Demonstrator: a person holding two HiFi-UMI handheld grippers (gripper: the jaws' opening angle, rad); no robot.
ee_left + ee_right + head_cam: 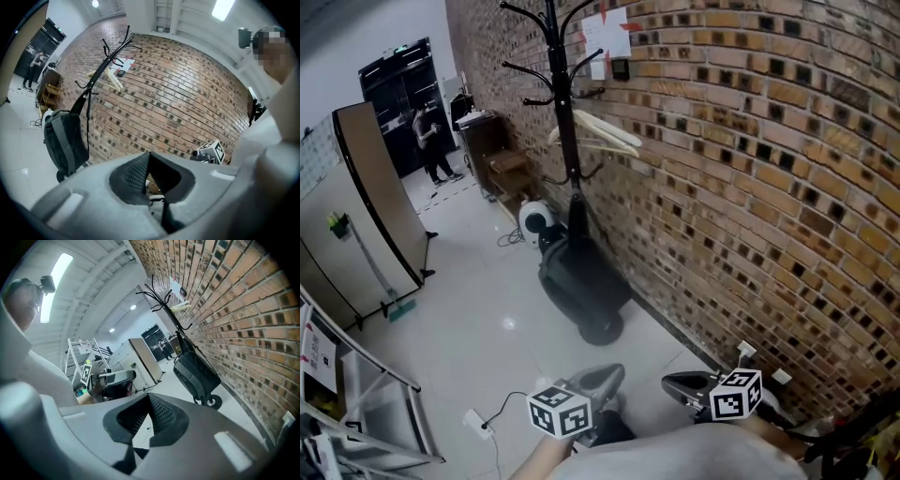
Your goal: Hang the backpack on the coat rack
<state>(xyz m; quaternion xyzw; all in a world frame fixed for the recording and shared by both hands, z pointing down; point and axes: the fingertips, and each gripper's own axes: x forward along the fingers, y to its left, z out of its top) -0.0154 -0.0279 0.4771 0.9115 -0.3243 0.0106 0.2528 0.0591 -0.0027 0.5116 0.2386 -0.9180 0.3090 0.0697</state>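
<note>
Both grippers sit low at the bottom edge of the head view, the left gripper and the right gripper side by side near the person's body. The backpack is in the middle of the frame, well apart from them, dangling low against the coat rack beside the brick wall. The hanging looks done, so I judge the sound course is to keep both tools clear of the pole. If the hold looks poor, the top loop should be lifted straight up rather than dragged sideways, since the stand could tip. In the left gripper view the left gripper has its jaws pressed together on nothing. The backpack hangs at the left of the frame from a strap running up to a lower hook of the coat rack. In the right gripper view the right gripper is likewise closed and empty, with the backpack right of centre, far beyond its jaws, under the coat rack.
</note>
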